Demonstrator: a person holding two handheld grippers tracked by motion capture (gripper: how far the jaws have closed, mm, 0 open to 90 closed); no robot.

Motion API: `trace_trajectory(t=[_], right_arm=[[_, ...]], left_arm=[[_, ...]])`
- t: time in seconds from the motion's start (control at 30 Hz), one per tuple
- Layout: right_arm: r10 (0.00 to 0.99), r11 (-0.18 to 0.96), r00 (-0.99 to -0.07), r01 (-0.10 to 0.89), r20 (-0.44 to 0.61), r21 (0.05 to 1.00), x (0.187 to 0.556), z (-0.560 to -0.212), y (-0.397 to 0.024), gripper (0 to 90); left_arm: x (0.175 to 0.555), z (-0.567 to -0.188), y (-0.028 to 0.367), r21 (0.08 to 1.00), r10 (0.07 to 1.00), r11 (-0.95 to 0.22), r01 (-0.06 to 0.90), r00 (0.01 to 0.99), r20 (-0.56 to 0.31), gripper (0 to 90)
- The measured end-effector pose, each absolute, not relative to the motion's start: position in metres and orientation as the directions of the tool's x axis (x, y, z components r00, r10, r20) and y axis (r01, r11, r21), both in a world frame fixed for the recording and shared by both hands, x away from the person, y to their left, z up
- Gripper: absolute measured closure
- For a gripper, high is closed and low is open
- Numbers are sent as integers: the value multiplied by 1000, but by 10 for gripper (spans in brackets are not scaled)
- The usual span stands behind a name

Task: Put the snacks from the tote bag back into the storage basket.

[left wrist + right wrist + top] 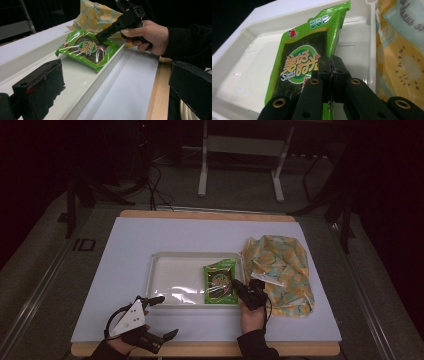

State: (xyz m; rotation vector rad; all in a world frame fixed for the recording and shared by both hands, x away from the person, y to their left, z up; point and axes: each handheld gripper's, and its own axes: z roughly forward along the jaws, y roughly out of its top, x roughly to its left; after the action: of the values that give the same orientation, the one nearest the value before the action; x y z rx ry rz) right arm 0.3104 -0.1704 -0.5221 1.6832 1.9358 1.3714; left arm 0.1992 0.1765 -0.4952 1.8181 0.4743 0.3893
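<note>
Right claw (pixel 333 68) clamped on green plastic seaweed packet (pixel 300 62) at white tray's (pixel 165 270) three o'clock; left claw (pixel 162 317) apart.

The green seaweed packet (pixel 304 67) carries large orange-and-white Chinese characters above the English words "Sweet Hour", with a small red logo near its top; tiny round badges there are too small to read. The cloth's (pixel 404 45) print is cut off and illegible.

In the right gripper view, the jaws cover the lower right corner of the seaweed packet (pixel 299 65); the patterned cloth (pixel 402 55) is cut by the right edge.
</note>
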Motion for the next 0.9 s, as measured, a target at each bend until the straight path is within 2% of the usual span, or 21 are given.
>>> trace_trajectory(t=[0.6,0.9], right_arm=[[897,-40,-312,648,314,760,315,-520,-171,770],[892,24,-372,606,257,795,314,-502,-164,733]], left_arm=[[200,-495,176,957,504,-262,122,863,28,4],[200,-495,176,957,505,-263,122,863,29,4]])
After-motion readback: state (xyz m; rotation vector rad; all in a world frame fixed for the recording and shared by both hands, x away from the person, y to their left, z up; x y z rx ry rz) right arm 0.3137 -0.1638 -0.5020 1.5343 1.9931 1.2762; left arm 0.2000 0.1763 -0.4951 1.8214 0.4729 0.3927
